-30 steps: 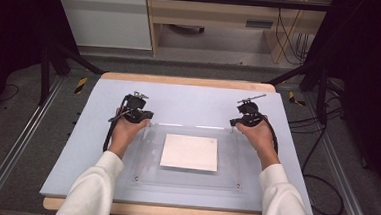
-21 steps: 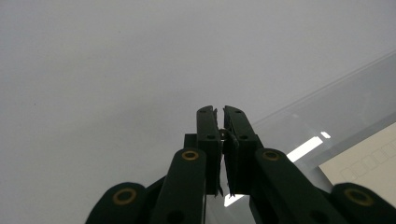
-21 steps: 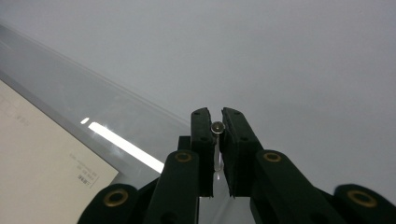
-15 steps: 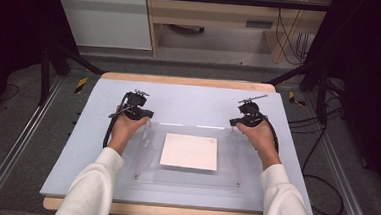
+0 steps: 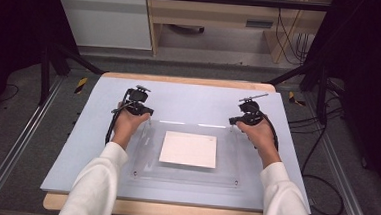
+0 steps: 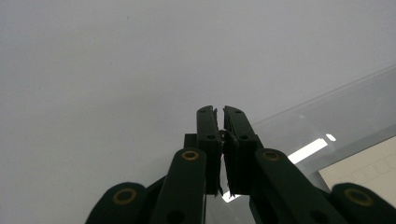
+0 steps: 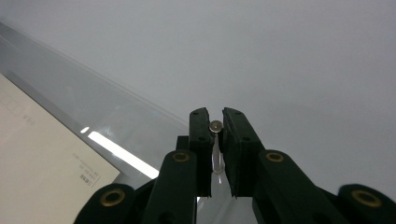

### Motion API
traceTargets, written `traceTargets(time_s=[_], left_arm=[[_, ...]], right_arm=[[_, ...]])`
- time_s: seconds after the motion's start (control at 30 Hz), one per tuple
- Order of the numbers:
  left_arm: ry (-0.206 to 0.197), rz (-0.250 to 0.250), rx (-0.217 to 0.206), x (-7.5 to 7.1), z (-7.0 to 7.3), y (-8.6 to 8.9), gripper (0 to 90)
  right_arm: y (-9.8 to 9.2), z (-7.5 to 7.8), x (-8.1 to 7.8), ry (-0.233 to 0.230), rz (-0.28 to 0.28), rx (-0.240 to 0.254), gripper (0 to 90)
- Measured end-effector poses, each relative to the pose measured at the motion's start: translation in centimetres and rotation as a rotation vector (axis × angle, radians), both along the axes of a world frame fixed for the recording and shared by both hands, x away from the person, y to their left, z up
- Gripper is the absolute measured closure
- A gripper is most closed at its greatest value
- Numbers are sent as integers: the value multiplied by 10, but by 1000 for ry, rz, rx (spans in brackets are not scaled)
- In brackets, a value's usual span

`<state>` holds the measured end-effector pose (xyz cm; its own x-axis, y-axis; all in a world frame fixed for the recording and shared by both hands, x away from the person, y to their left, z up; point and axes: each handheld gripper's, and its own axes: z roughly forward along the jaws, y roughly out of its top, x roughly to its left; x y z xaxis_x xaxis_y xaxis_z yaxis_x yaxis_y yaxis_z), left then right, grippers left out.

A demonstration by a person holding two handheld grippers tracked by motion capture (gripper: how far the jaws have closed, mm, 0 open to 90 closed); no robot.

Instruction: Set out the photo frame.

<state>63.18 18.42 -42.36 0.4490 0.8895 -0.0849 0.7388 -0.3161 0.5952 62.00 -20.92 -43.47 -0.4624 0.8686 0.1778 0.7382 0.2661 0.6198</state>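
A clear acrylic plate [image 5: 227, 166] lies on the pale blue mat [image 5: 199, 99], with a white sheet of paper [image 5: 188, 149] under its middle. My left gripper [image 5: 146, 119] is at the plate's far left corner. In the left gripper view its jaws [image 6: 220, 113] are shut on the plate's thin edge [image 6: 336, 112], and the paper [image 6: 369, 170] lies to the right. At the far right corner my right gripper [image 5: 233, 124] is shut too. The right gripper view shows that gripper [image 7: 215, 115] pinching the plate's corner at a small metal stud [image 7: 215, 125], plate [image 7: 93, 116] and paper [image 7: 37, 154] to the left.
The mat covers a wooden table [image 5: 180, 80], which has metal rails [image 5: 15, 152] on both sides. Cables [image 5: 323, 191] lie on the floor to the right. Small screws [image 5: 235, 182] mark the plate's near corners. A wooden bench [image 5: 209, 13] stands beyond the table.
Both hands have edged very slightly toward the far side of the table. The plate and paper look unmoved.
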Motion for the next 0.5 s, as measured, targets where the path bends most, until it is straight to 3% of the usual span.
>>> traceTargets(time_s=[0.13,0.27,0.4,0.43,0.47,0.5], left_arm=[[3,-2,7,1,0,-1,851],[8,2,5,2,1,-1,851],[10,-3,7,2,1,0,851],[11,-4,10,2,1,-1,851],[10,-5,12,2,1,-1,851],[9,-5,13,2,1,-1,851]], right_arm=[[0,1,-2,-4,-8,-14,753],[-5,7,-10,-51,-24,-35,578],[-9,17,-36,-166,-20,-100,399],[-8,20,-46,-206,-26,-117,365],[-8,23,-68,-262,-2,-140,302],[-8,24,-78,-286,6,-152,284]])
